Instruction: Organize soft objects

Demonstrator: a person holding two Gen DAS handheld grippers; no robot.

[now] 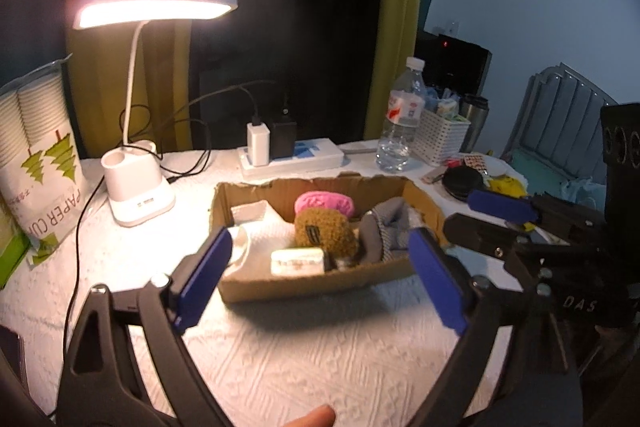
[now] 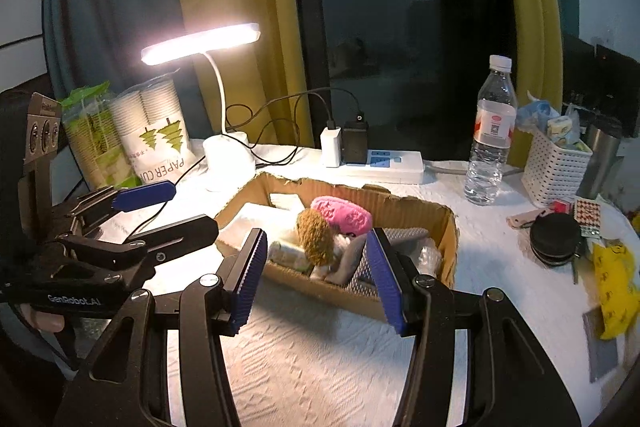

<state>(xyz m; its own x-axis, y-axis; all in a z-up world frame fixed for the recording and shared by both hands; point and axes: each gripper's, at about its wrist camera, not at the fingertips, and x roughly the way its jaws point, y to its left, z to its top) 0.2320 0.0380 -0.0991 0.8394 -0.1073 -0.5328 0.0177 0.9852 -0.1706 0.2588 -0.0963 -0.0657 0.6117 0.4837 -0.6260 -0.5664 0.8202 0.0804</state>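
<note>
A shallow cardboard box (image 1: 320, 287) (image 2: 450, 227) sits mid-table. In it lie a pink knitted pouch (image 1: 325, 202) (image 2: 343, 214), a brown fuzzy pouch (image 1: 325, 233) (image 2: 316, 237), a grey knitted item (image 1: 386, 231) (image 2: 352, 259), a white tissue pack (image 1: 298, 261) and white cloth (image 1: 276, 231). My left gripper (image 1: 320, 281) is open and empty, in front of the box. My right gripper (image 2: 316, 277) is open and empty, at the box's near edge. Each gripper also shows in the other's view, the right one (image 1: 486, 217) and the left one (image 2: 176, 203).
A lit desk lamp (image 1: 138, 187) (image 2: 228, 155) stands back left by a paper cup sleeve (image 1: 40, 155) (image 2: 156, 131). A power strip (image 1: 292, 155) (image 2: 380, 163), water bottle (image 1: 402, 119) (image 2: 490, 135), white basket (image 1: 438, 137) (image 2: 554, 167), black round case (image 2: 554, 237) and yellow bag (image 2: 614, 291) lie behind and right.
</note>
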